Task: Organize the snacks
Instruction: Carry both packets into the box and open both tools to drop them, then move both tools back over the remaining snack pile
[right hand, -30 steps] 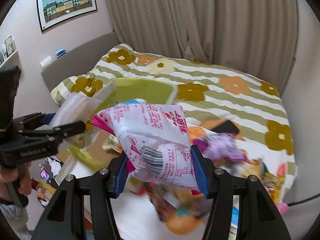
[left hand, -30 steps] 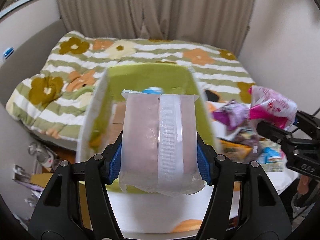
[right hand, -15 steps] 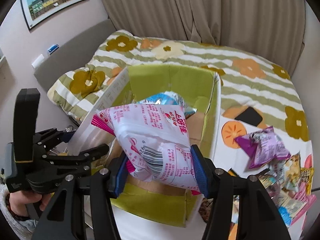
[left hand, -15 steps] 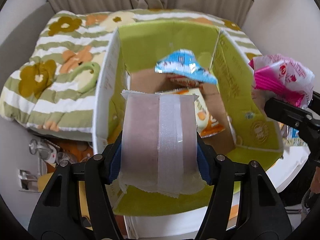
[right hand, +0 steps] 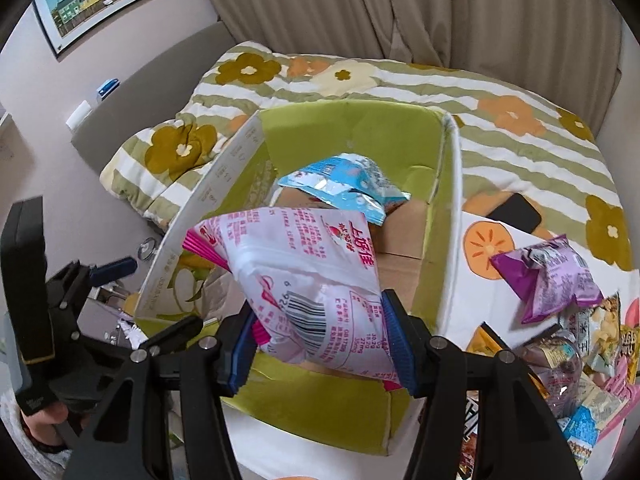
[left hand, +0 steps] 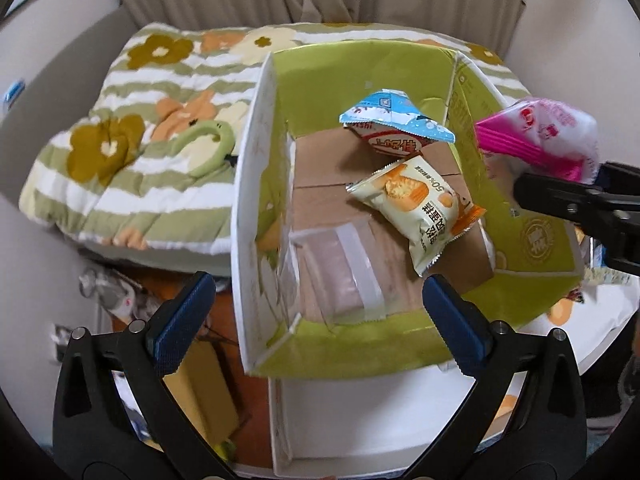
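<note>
A green cardboard box (left hand: 360,76) stands open on the white table; it also shows in the right wrist view (right hand: 352,136). Inside lie a clear pinkish packet (left hand: 340,272), a cream cake packet (left hand: 420,204) and a blue packet (left hand: 396,116). My left gripper (left hand: 316,312) is open and empty above the box's near left corner. My right gripper (right hand: 320,344) is shut on a pink and white snack bag (right hand: 308,284) above the box's near edge; that bag shows at the right of the left wrist view (left hand: 540,136).
Several loose snack packets, among them a purple bag (right hand: 548,276), lie on the table right of the box. A black phone (right hand: 516,212) lies behind them. A flowered striped quilt (left hand: 140,140) covers the bed behind and left. Clutter sits on the floor at the left.
My left gripper opened and the clear pinkish packet dropped into the box. My right gripper moved with the pink and white bag over the box's near edge.
</note>
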Motion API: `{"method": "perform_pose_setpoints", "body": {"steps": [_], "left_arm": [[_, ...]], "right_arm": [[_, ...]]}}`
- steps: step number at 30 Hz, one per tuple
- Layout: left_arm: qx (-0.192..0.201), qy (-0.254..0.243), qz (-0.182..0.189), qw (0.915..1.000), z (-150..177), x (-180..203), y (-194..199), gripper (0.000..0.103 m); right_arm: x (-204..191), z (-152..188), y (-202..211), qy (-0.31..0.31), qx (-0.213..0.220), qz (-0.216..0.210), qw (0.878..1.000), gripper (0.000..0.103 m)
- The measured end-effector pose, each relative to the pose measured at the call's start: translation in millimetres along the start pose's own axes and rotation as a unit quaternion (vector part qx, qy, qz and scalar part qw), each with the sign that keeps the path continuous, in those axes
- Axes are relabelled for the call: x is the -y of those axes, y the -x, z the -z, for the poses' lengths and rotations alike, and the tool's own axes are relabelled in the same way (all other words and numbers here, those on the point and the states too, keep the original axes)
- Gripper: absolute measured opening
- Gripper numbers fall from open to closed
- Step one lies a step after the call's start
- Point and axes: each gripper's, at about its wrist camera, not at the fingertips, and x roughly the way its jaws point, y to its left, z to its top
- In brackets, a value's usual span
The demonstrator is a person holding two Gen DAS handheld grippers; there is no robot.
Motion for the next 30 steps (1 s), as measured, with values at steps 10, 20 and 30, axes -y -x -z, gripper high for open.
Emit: {"method": "perform_pose_setpoints", "body": {"steps": [10, 20, 30], "left_arm": [[0.008, 0.023, -0.015, 0.9996, 6, -12, 13, 0.103], [0.018, 0.034, -0.008, 0.9992, 16, -15, 23, 0.103], [0.061, 0.008, 0.007, 0.9981, 12, -9, 63, 0.103]], "right_arm": [[-9, 3, -16, -0.004, 0.011, -0.020, 1.000, 0.088], [-12, 15, 1, -0.003, 0.037, -0.022, 0.999, 0.103], [-23, 23, 41, -0.012, 0.072, -0.005, 0.997, 0.103]]}}
